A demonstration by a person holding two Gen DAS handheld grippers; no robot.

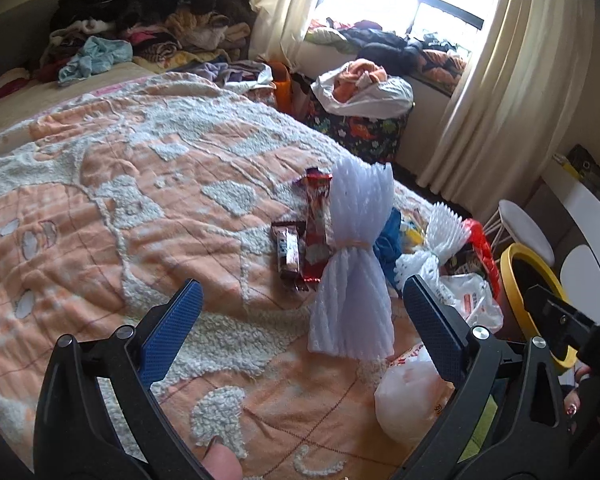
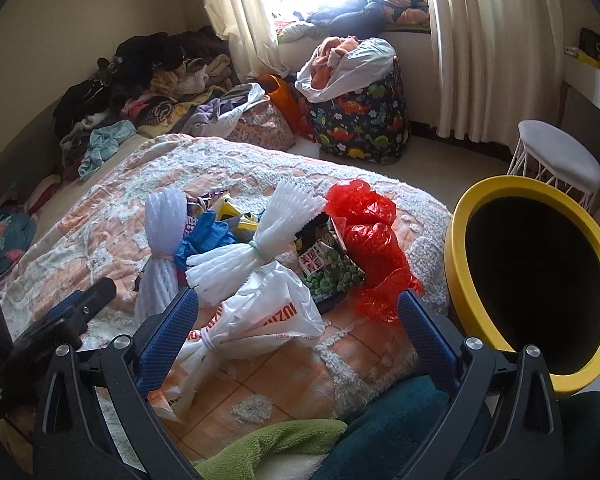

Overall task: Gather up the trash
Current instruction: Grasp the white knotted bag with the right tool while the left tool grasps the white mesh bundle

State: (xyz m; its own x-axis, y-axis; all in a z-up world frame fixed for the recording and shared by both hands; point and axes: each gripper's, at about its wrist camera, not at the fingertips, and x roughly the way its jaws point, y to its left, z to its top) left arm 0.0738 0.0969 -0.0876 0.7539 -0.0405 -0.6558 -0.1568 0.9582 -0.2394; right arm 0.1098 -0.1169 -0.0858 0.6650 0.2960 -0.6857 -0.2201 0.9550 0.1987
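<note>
Hovering over bed (image 1: 100, 184), I had left gripper (image 1: 300, 312) and right gripper (image 2: 298, 320) both wide open, empty. Trash was piled on blanket: foam bundle (image 1: 354, 264), tied bag (image 2: 260, 316); bin (image 2: 460, 248) just beside.

Bin (image 2: 458, 248) w/ yellow rim, black inside. Blanket (image 1: 112, 184) peach & white. Foam nets (image 1: 352, 264) white. Plastic bag (image 2: 364, 220) red. Dinosaur-print basket (image 2: 360, 120) dark blue.
</note>
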